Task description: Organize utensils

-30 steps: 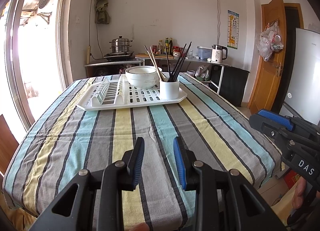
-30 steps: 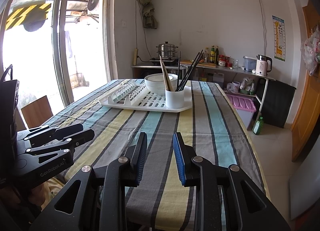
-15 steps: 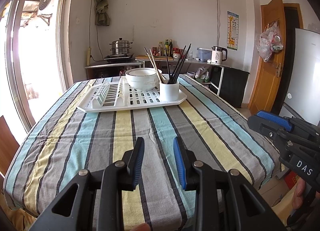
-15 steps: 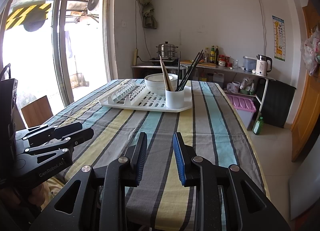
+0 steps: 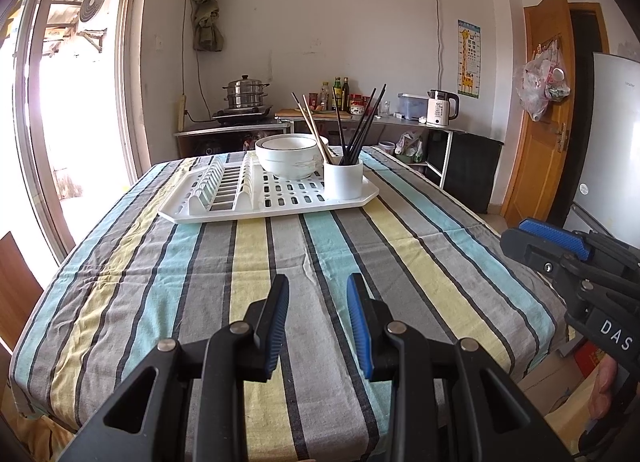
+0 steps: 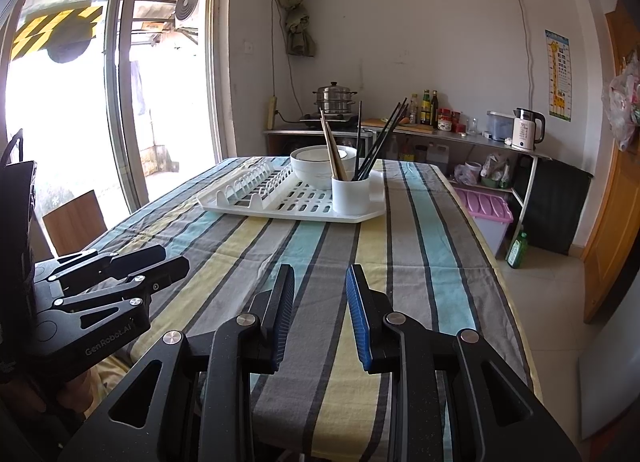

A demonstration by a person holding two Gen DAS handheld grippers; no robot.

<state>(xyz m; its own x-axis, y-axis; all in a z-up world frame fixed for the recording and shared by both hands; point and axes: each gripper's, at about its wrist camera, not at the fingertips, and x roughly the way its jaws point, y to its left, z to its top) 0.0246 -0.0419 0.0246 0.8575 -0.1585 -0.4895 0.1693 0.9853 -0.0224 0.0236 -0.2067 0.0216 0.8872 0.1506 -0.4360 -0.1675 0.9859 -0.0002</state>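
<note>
We hold the left gripper (image 5: pixel 318 320) and right gripper (image 6: pixel 320 312) over the striped surface (image 5: pixel 256 262), jaws apart, grasping nothing. Chopsticks (image 5: pixel 360 130) stand in the white cup (image 5: pixel 343 180) on the drying tray (image 5: pixel 288 206), far end, beside bowl (image 5: pixel 286 160).

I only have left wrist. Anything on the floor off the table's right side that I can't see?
Observer: Yes. In the right wrist view a green bottle stands on the floor, beside a bin with a purple lid.
Operator: Left gripper from outside, holding anything?
Observer: No. The left gripper shows from the side over the near edge of the striped tablecloth, nothing between its fingers.
Operator: Chopsticks, all in the cup?
Observer: From this angle the wooden chopsticks and the black chopsticks all stand in the white cup, on the drying rack in front of the bowls.
</note>
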